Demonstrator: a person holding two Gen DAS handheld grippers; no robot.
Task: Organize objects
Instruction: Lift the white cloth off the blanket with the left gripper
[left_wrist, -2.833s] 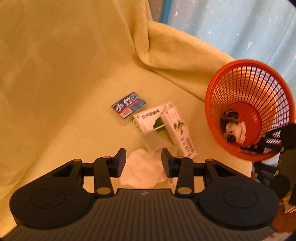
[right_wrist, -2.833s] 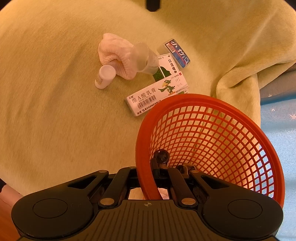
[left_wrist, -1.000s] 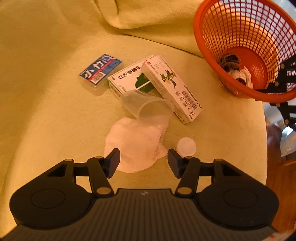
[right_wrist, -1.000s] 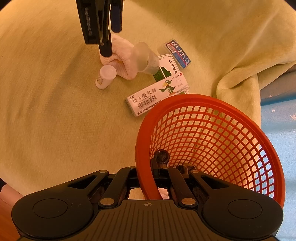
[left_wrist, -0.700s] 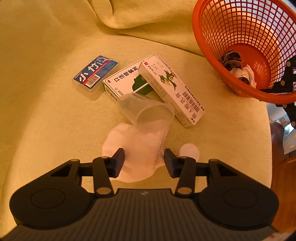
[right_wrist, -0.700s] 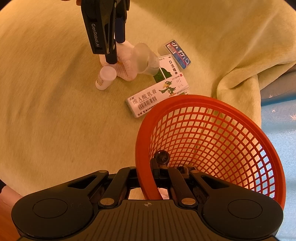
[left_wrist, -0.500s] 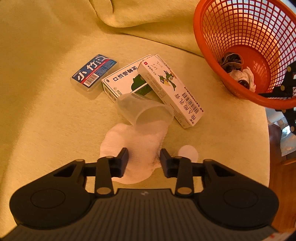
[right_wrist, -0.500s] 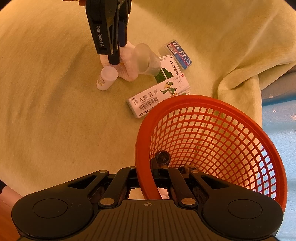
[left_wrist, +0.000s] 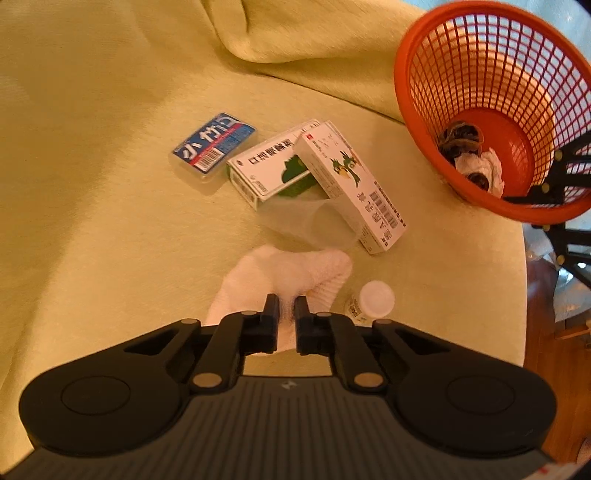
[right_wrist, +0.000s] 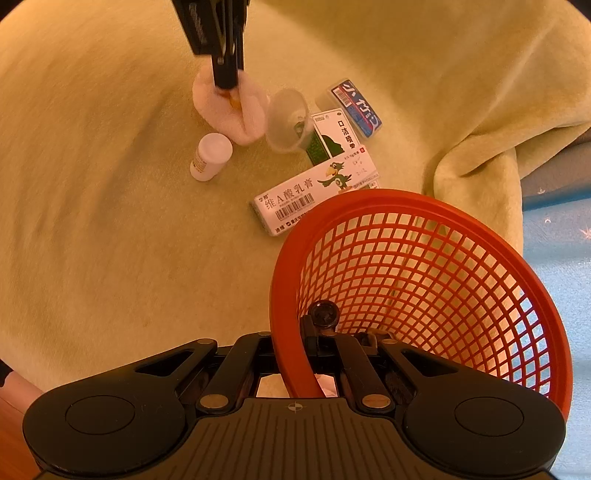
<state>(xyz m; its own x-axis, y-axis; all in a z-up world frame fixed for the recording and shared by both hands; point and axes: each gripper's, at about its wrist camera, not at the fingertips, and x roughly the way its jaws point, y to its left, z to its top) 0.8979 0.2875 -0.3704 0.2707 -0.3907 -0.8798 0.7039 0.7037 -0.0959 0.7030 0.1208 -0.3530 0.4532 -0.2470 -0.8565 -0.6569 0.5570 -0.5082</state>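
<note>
Between the left tongs (left_wrist: 286, 308), white cloth (left_wrist: 295, 273) now pinched, fingers nearly together on a fold of it; half a second back they stood apart over it, so the grab is made and, I judge, the lift to the basket comes next. Right tongs (right_wrist: 308, 354) clamped on the near rim of the orange basket (right_wrist: 424, 280), same as before, holding it tilted toward the pile. Count on the yellow-green blanket (left_wrist: 92, 184): one cloth, one clear cup (left_wrist: 306, 221) lying just ahead of the left tongs, two cartons (left_wrist: 351, 184) beyond it touching each other, one blue packet (left_wrist: 214, 144) further left, one white-capped bottle (left_wrist: 371, 299) just right of the fingers. Basket already holds a dark-and-white bundle (left_wrist: 471, 155), count unclear. Six loose things left, cloth included.
</note>
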